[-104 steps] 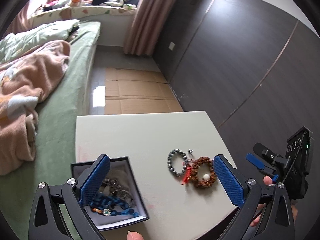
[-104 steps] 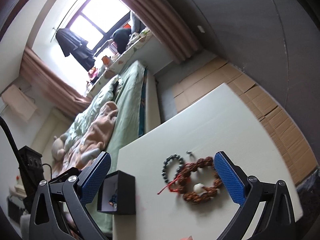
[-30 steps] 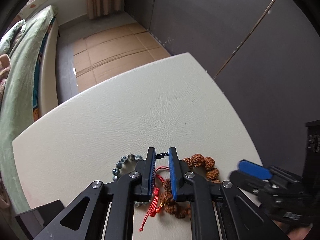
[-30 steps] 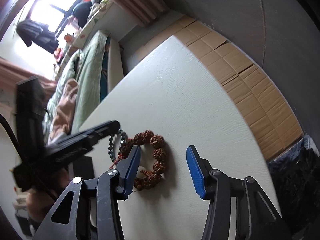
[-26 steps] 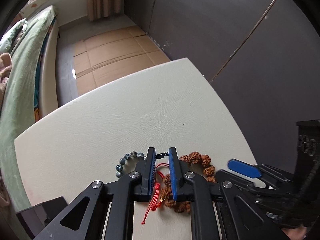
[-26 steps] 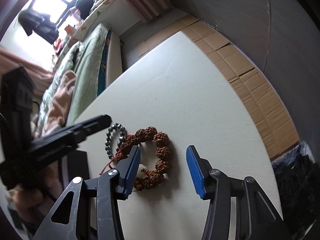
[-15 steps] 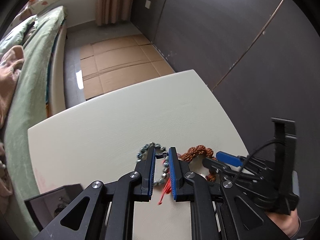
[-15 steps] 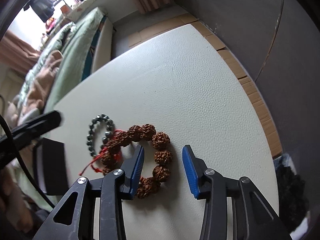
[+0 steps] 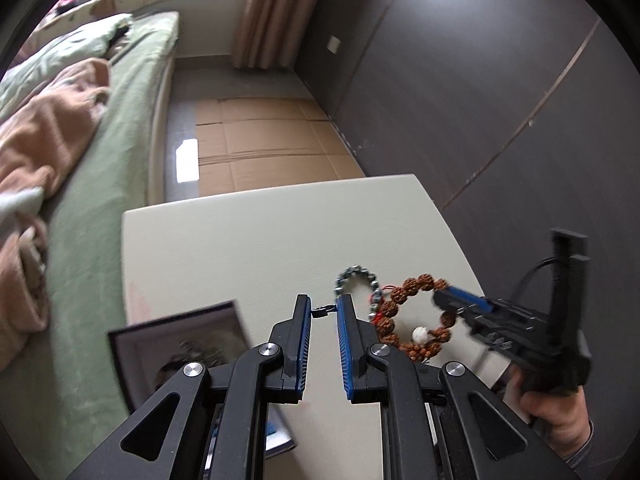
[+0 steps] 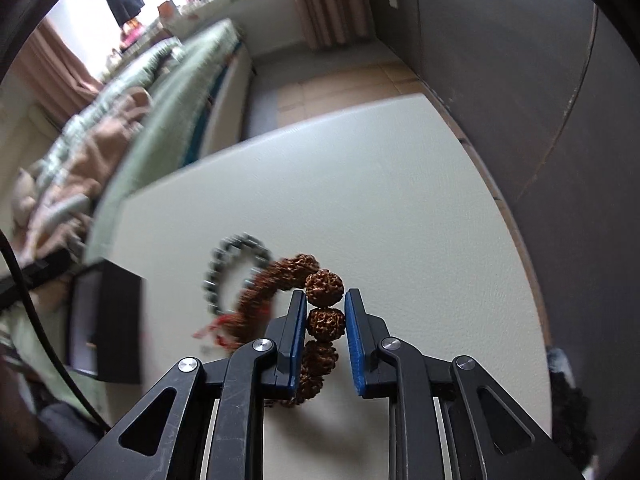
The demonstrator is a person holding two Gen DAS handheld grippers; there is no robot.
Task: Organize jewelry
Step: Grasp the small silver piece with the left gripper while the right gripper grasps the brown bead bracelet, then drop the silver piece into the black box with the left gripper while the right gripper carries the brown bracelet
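Both jaws stood nearly closed: the right gripper (image 10: pixel 325 300) clamped the brown bead bracelet (image 10: pixel 324 289), and the left gripper (image 9: pixel 323 310) pinched a small dark clasp (image 9: pixel 320 311). The bracelet's red tassel (image 10: pixel 218 326) might have snagged the grey bead bracelet (image 10: pixel 236 246) during lifting.

The bench (image 10: pixel 400 208) has a matt cream top with a fine leathery grain. The brown beads (image 10: pixel 325 287) look rough and knobbly, like seeds; the grey beads (image 9: pixel 354 272) shine like metal. Both fingers (image 10: pixel 354 344) carry ribbed blue pads on matt black plastic. Cardboard (image 9: pixel 264 140) covers the floor.
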